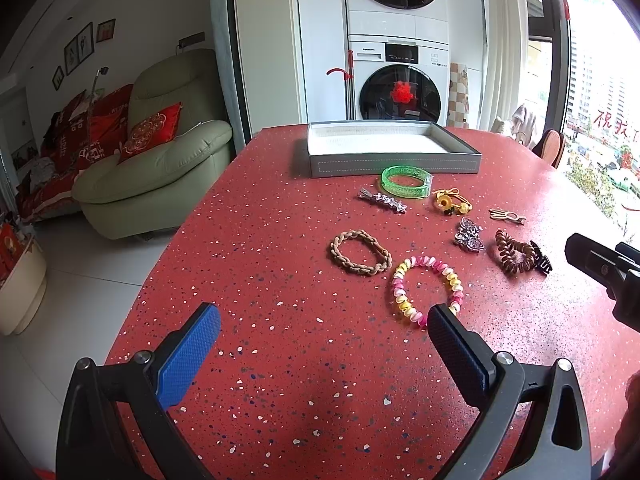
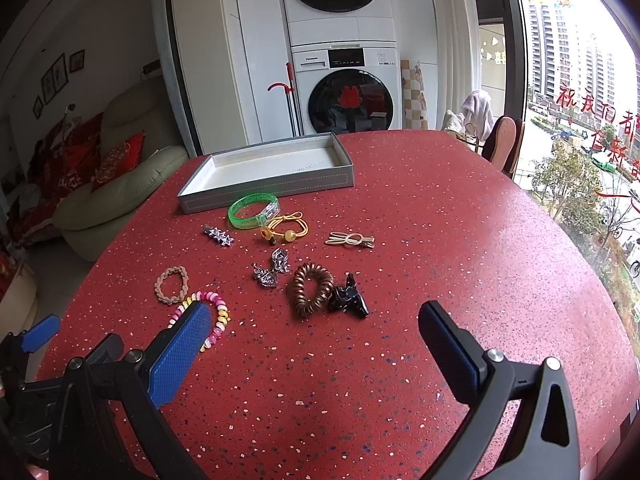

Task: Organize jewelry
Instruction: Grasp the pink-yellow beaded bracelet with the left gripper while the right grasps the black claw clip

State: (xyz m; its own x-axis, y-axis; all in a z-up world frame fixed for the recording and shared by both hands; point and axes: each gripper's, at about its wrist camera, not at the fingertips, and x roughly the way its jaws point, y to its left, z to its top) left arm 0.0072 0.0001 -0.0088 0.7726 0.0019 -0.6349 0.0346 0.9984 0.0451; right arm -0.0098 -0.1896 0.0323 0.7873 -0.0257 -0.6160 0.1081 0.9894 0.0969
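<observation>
Both claws spread wide, holding nothing: left gripper (image 1: 324,328) and right gripper (image 2: 316,326) hover over the near part of the red speckled tabletop (image 2: 440,240).

Shallow grey rectangular tray with white lining (image 2: 268,168) sits at the far edge, nothing visible in it. All jewelry lies loose on the table between tray and grippers: translucent green bangle (image 2: 252,210) just beside the tray's near wall, silver star hair clip (image 2: 219,236), yellow beaded hair tie (image 2: 286,228), beige wire clip (image 2: 350,239), silver butterfly clip (image 2: 272,268), brown coil hair tie (image 2: 314,288) touching a black claw clip (image 2: 350,300), tan braided bracelet (image 2: 172,284), pink-and-yellow beaded bracelet (image 1: 426,290). White stacked washer (image 2: 348,92) behind reads "Panasonic"; red window lettering too small to read reliably.
</observation>
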